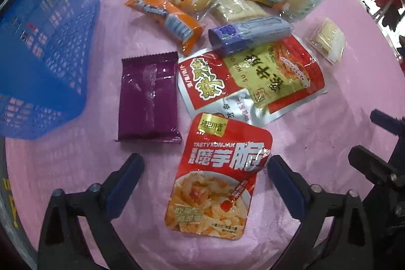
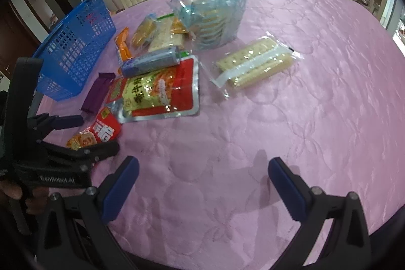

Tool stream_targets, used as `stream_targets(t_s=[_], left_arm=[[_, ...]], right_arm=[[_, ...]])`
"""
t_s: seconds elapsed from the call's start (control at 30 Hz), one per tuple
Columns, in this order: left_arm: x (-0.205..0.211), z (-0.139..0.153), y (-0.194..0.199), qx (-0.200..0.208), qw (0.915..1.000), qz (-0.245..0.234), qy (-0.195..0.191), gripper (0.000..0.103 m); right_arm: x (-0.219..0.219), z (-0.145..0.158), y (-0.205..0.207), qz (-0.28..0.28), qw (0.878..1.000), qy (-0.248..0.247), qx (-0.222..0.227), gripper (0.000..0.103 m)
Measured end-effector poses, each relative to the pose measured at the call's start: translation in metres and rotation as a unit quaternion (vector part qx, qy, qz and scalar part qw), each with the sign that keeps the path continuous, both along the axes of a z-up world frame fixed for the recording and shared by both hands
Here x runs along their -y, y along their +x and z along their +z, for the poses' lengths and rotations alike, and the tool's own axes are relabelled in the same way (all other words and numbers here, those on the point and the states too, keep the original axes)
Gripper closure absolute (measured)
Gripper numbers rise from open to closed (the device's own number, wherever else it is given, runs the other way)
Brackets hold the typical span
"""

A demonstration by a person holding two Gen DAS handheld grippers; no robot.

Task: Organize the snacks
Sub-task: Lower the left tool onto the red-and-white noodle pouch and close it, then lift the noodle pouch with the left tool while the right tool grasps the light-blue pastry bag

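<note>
Two grippers hang over a pink tablecloth (image 2: 291, 118). Left of the snacks stands a blue basket (image 1: 45, 47). The left gripper (image 1: 205, 184), jaws spread, straddles without touching a red konjac pouch (image 1: 215, 181) lying lengthwise along the fingers. Only the right gripper (image 2: 203, 184), spread over bare cloth, shows a hand (image 2: 15, 194).

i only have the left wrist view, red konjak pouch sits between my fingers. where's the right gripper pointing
Observer: The right gripper hangs over bare pink tablecloth, jaws open, nothing between them.
Operator: that cracker pack at my far right edge, is it alone
Observer: Yes, the cracker pack lies apart from the pile, cloth all round it.
Operator: anything in the basket
Observer: The blue basket stands left of the pile; through its mesh I cannot tell.
</note>
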State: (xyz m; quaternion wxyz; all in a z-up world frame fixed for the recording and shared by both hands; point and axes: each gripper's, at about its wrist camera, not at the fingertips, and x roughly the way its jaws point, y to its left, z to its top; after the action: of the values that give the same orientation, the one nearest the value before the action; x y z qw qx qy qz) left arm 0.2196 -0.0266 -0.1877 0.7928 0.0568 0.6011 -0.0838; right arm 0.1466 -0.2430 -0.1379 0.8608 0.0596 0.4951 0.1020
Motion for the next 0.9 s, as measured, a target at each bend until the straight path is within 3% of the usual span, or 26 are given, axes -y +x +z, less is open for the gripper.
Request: stream_targets(t_s=[0.03, 0.1, 0.17, 0.3, 0.5, 0.57, 0.63, 0.73, 0.9], left_arm=[[0.001, 0.002, -0.001, -0.003, 1.0000, 0.002, 0.000, 0.013], [-0.001, 0.012, -0.006, -0.009, 1.0000, 0.003, 0.000, 0.031], [0.004, 0.017, -0.009, -0.010, 0.9999, 0.004, 0.001, 0.041], [0.018, 0.020, -0.014, -0.002, 1.0000, 0.002, 0.003, 0.055], [0.029, 0.023, -0.028, 0.015, 0.9998, 0.011, 0.008, 0.066], [0.044, 0.027, -0.050, 0.020, 0.9997, 0.005, 0.013, 0.072], [0.045, 0.034, -0.056, 0.020, 0.9997, 0.012, -0.005, 0.078], [0.046, 0.048, -0.062, 0.030, 0.9982, 0.033, -0.040, 0.079], [0.054, 0.074, -0.074, 0.059, 0.9968, 0.027, -0.047, 0.079]], right_arm=[[0.001, -0.001, -0.001, -0.006, 1.000, -0.002, -0.003, 0.000], [0.004, -0.005, -0.003, -0.017, 1.000, 0.001, -0.014, 0.000], [0.008, -0.007, -0.007, -0.022, 1.000, 0.009, -0.020, 0.000], [0.014, -0.002, -0.017, -0.026, 0.999, 0.015, -0.017, 0.000], [0.031, 0.013, -0.038, -0.034, 0.999, 0.011, 0.002, 0.000], [0.036, 0.018, -0.042, -0.035, 0.999, 0.010, 0.008, 0.000], [0.039, 0.023, -0.044, -0.035, 0.999, 0.005, 0.014, 0.000], [0.044, 0.030, -0.041, -0.041, 0.999, 0.001, 0.023, 0.000], [0.049, 0.042, -0.028, -0.033, 0.999, -0.012, 0.039, 0.000]])
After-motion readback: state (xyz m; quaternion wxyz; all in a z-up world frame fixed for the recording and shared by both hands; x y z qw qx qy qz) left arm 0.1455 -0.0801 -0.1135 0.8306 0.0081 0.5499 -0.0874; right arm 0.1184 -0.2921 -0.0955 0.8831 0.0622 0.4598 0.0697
